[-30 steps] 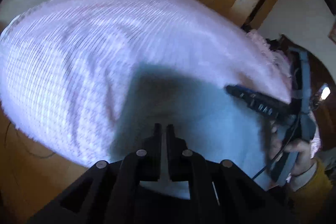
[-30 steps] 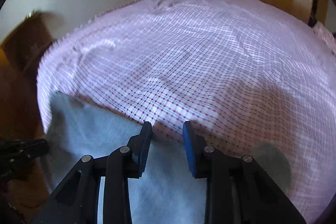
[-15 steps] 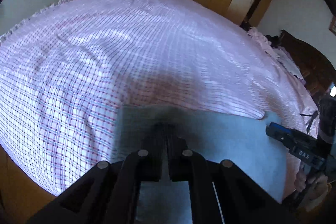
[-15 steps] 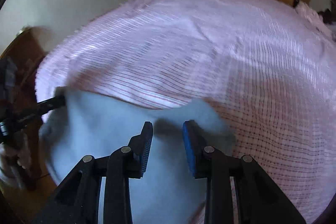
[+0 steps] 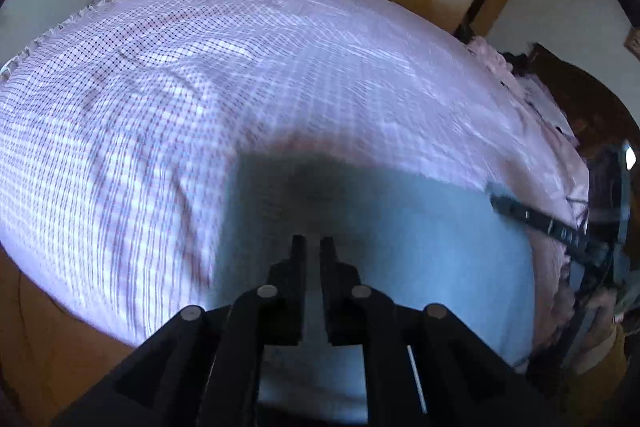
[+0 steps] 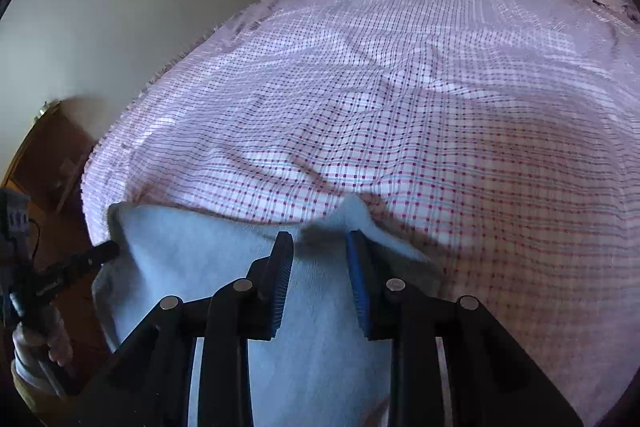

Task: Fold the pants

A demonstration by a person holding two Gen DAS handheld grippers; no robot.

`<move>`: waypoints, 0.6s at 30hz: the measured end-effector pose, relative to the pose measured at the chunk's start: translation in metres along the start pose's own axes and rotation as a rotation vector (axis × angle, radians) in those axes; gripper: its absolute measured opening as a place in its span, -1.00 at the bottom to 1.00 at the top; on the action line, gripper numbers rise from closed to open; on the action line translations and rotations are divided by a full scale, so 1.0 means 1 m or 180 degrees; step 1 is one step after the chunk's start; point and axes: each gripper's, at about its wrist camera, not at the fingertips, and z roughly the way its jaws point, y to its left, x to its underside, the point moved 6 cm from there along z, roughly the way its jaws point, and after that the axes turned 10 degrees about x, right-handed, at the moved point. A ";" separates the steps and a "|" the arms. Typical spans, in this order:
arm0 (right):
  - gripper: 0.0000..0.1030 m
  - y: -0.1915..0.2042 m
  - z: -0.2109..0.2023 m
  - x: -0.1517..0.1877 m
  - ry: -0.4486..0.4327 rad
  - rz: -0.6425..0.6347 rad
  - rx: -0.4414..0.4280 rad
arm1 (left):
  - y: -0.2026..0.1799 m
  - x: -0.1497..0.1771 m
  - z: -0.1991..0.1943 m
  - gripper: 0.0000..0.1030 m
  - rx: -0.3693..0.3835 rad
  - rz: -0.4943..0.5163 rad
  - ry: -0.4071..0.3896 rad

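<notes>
**Left wrist view.** We see the left tool [image 5: 313, 241] at the bottom centre. Its jaws are almost together, with only a thin slit between them. It points down onto the pants [image 5: 400, 247], and pale blue cloth shows through the slit, so we read this as a pinch on the cloth. The pants lie along the near edge of the bed [image 5: 200, 87], which is covered by a pink checked sheet. The far edge of the pants runs straight across the sheet. At the pants' right corner, the tip of the right tool [image 5: 498, 201] meets the cloth. This view is blurred.

**Right wrist view.** We see the right tool [image 6: 320, 241] with its jaws partly apart. A bunched fold of the pants [image 6: 192, 259] fills the gap, and the blue pads press on it from both sides. Just beyond the tips, one corner of the cloth stands up off the bed [image 6: 440, 107]. The pants spread from here towards the bed's left edge. There the tip of the left tool [image 6: 110, 251] touches the pants' left edge, which is lifted slightly. A hand [image 6: 36, 343] grips that tool's handle beyond the bed's near left corner.
</notes>
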 end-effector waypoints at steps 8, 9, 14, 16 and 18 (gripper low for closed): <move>-0.60 -0.002 -0.056 0.035 -0.0059 -0.0125 0.0024 | -0.015 0.048 -0.020 -0.74 -0.0095 0.0127 0.0090; -0.59 -0.002 -0.059 0.042 -0.0041 -0.0145 0.0023 | -0.014 0.052 -0.020 -0.75 -0.0101 0.0110 0.0118; -0.58 -0.007 -0.062 0.080 0.0071 -0.0178 0.0156 | 0.007 0.067 -0.013 -0.75 -0.0296 -0.0031 0.0172; -0.58 -0.017 -0.048 0.094 0.0200 -0.0125 0.0312 | 0.008 0.068 -0.012 -0.75 -0.0286 -0.0051 0.0170; -0.51 -0.026 -0.039 0.104 0.0273 -0.0029 0.0309 | 0.007 0.070 -0.013 -0.75 -0.0377 0.0018 0.0178</move>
